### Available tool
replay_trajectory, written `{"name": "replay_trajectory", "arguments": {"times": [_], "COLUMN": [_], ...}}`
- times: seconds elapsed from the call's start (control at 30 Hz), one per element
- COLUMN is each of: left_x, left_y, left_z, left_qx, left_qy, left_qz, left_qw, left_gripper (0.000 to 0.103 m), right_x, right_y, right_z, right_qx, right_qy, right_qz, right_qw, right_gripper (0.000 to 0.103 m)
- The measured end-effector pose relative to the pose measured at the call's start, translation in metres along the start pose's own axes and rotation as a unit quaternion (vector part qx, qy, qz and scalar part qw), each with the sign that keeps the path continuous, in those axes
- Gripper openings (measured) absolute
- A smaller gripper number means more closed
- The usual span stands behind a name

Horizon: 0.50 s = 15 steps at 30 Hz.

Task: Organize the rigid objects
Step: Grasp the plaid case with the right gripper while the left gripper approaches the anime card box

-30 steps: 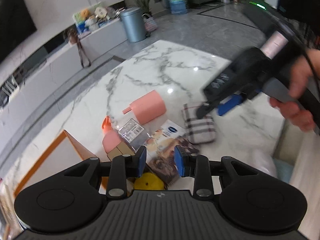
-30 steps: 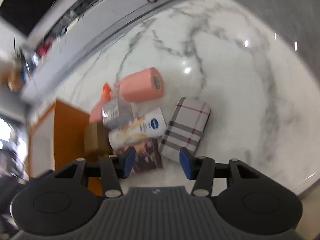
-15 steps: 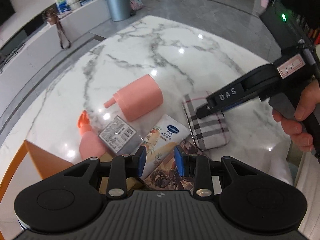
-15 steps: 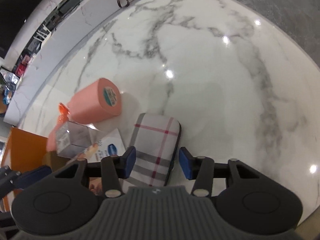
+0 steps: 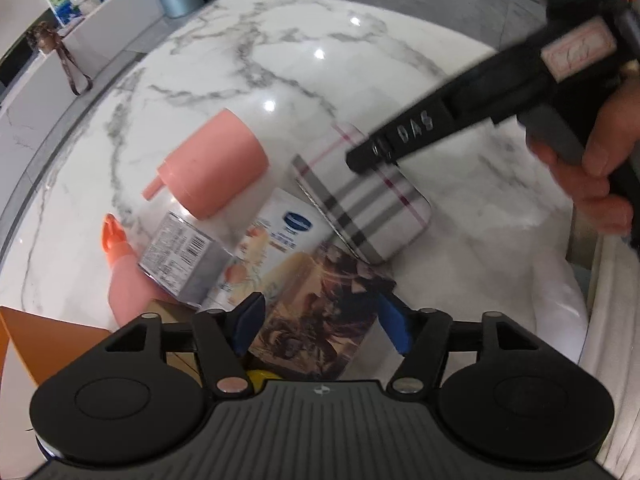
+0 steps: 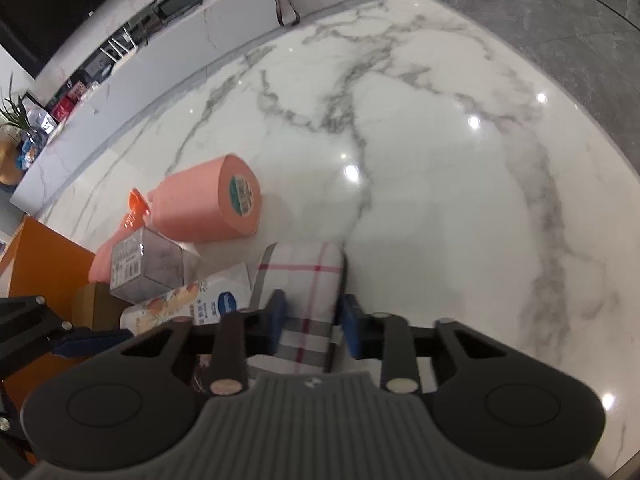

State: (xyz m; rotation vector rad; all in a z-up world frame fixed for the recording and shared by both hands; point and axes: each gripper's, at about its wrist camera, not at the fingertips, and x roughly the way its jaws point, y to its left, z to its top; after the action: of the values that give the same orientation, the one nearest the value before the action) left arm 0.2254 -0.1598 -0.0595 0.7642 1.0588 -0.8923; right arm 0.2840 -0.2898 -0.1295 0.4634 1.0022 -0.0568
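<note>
Both grippers over clutter on marble table (image 6: 460, 152).
Right gripper (image 6: 310, 322) closing, blue pads against plaid case (image 6: 308, 280) edges; left gripper (image 5: 320, 320) opening, spread over picture card (image 5: 316, 312), not touching.

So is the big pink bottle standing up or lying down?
Lying down. The pink bottle rests on its side on the marble table, its round bottom facing the right camera.
</note>
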Motion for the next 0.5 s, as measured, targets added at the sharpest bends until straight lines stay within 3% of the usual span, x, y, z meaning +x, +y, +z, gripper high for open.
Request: {"name": "replay_trajectory", "arguments": {"times": [0.13, 0.23, 0.4, 0.47, 0.5], "left_x": [0.011, 0.017, 0.025, 0.027, 0.028], "left_y": [-0.008, -0.012, -0.014, -0.016, -0.017], "left_z": [-0.002, -0.004, 0.001, 0.002, 0.003], "left_qx": [0.012, 0.023, 0.02, 0.021, 0.018], "left_qy": [0.024, 0.025, 0.031, 0.037, 0.042], "left_qz": [0.007, 0.014, 0.026, 0.031, 0.033], "left_qw": [0.9996, 0.9993, 0.999, 0.9986, 0.9984], "left_gripper": [0.077, 0.083, 0.086, 0.087, 0.086], "right_x": [-0.009, -0.021, -0.013, -0.009, -0.007], "right_y": [-0.001, -0.002, -0.019, -0.022, -0.023], "right_z": [0.0, 0.0, 0.001, 0.001, 0.001], "right_qx": [-0.002, -0.008, 0.047, 0.064, 0.068], "right_qy": [-0.01, -0.027, 0.01, 0.02, 0.024], "right_qz": [0.023, 0.036, 0.065, 0.053, 0.049], "right_qw": [1.0, 0.999, 0.997, 0.996, 0.996], "right_gripper": [0.016, 0.0, 0.0, 0.011, 0.027]}}
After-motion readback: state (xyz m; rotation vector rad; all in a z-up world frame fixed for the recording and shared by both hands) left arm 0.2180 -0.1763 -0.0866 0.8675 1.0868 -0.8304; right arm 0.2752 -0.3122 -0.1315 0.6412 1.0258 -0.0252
